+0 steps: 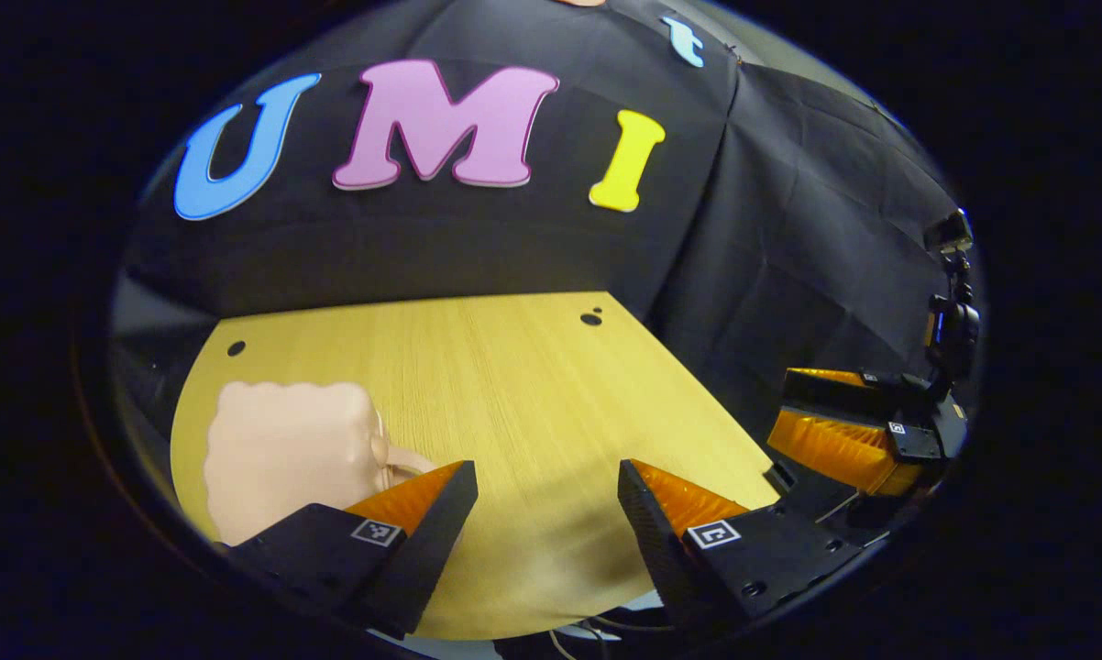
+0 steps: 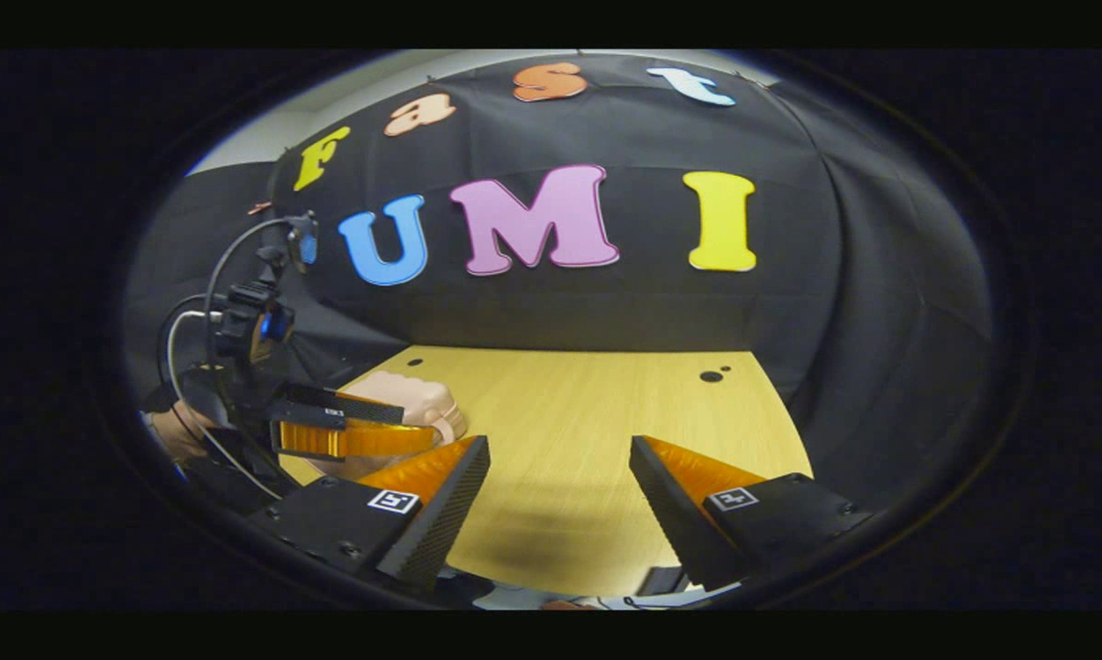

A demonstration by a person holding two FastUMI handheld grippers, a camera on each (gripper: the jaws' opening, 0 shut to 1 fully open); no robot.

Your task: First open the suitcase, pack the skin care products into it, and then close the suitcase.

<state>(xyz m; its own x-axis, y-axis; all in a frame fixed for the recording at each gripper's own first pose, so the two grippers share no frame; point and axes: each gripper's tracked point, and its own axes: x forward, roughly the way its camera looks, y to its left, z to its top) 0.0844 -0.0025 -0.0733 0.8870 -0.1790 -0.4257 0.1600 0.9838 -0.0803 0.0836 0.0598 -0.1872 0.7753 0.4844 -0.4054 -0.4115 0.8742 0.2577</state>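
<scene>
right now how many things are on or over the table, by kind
suitcase: 1
grippers: 2, left gripper and right gripper, jaws apart on both
table: 1
total: 4

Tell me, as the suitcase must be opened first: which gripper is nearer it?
The left gripper: the suitcase lies right by its finger, while the right gripper is farther off to the side.

Pale suitcase (image 1: 285, 454) partly hidden behind the left claw (image 1: 546, 500) finger, right claw (image 1: 867, 417) cut off at the edge, suitcase (image 2: 413, 399) mostly covered by the left claw (image 2: 354, 426)
</scene>
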